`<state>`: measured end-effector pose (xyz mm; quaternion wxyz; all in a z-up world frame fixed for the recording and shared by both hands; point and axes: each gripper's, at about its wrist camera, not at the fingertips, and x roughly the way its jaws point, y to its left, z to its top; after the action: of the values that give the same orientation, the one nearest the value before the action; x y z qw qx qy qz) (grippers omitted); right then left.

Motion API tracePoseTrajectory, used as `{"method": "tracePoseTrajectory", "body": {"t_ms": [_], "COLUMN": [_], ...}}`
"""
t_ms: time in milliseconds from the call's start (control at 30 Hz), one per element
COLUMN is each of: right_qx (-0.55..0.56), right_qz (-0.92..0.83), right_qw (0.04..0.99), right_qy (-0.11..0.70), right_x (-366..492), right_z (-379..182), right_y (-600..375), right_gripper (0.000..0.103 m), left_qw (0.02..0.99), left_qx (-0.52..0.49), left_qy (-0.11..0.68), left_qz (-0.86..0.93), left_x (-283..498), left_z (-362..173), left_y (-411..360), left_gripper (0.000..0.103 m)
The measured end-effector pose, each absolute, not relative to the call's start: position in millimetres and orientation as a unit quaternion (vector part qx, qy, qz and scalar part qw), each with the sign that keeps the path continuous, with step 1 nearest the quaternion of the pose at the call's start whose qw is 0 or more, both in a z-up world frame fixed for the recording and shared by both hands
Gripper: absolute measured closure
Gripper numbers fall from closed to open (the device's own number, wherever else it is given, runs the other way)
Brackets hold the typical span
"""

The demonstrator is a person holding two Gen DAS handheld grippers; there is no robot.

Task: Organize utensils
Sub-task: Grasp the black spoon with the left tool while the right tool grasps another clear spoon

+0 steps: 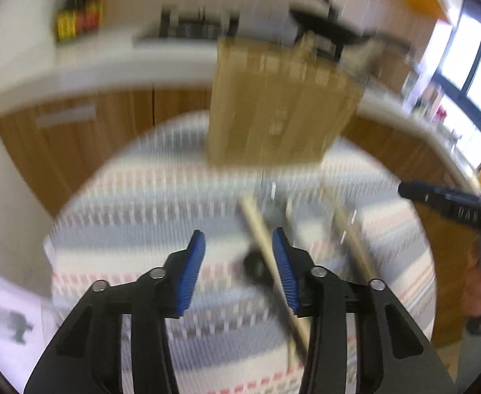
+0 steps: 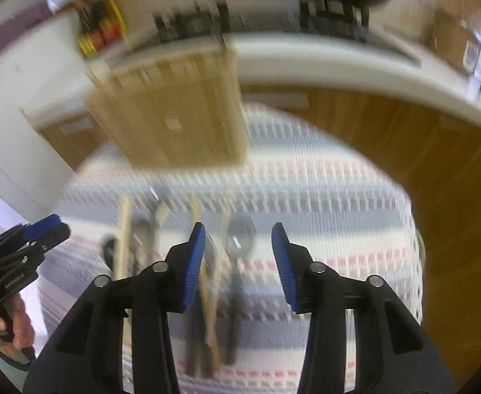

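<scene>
Both views are blurred by motion. A wooden utensil box (image 1: 280, 105) stands at the far end of a table with a striped cloth (image 1: 142, 203); it also shows in the right wrist view (image 2: 174, 115). Several utensils lie on the cloth: wooden sticks (image 1: 260, 226) and dark-handled pieces (image 2: 237, 239). My left gripper (image 1: 239, 246) is open and empty above the cloth, left of a wooden stick. My right gripper (image 2: 237, 243) is open and empty above the utensils. Each gripper shows in the other's view, the right one (image 1: 444, 200) and the left one (image 2: 27, 239).
A white counter (image 1: 109, 62) with wooden cabinets below curves behind the table. A stove and dark pans (image 1: 326, 23) sit on it. Bright windows (image 1: 470, 52) are at the far right. The cloth's edge (image 2: 414, 229) drops off on the right.
</scene>
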<state>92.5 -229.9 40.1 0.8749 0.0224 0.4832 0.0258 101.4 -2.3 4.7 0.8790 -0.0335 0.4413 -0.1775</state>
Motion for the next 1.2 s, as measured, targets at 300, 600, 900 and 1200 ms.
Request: {"method": "tracePoseTrajectory", "body": {"t_ms": [300,600,900,1200], "right_qx": [0.062,0.025,-0.043,-0.027], "right_qz": [0.046,0.05,0.037,0.055], "right_qw": [0.816,0.803,0.803,0.801], "right_qy": [0.572,0.594,0.594,0.595], "right_x": [108.6,128.6,126.0,117.4], "right_z": [-14.6,-33.6,-42.1,-38.6], "right_y": [-241.2,-214.4,-175.6,-196.0], "right_gripper": [0.074,0.078,0.09,0.092], "left_qw": [0.83,0.828,0.818,0.823], "left_qx": [-0.028,-0.002,-0.016,0.061], "left_qy": [0.517,0.525,0.534,0.53], "left_qz": [-0.209,-0.198,-0.214,-0.195], "left_x": [97.8,101.4,111.2,106.9], "left_z": [-38.6,-42.4,-43.9,-45.9], "left_y": [-16.4,-27.4,-29.3,-42.8], "left_gripper": [0.066,0.069,0.068,0.095]}}
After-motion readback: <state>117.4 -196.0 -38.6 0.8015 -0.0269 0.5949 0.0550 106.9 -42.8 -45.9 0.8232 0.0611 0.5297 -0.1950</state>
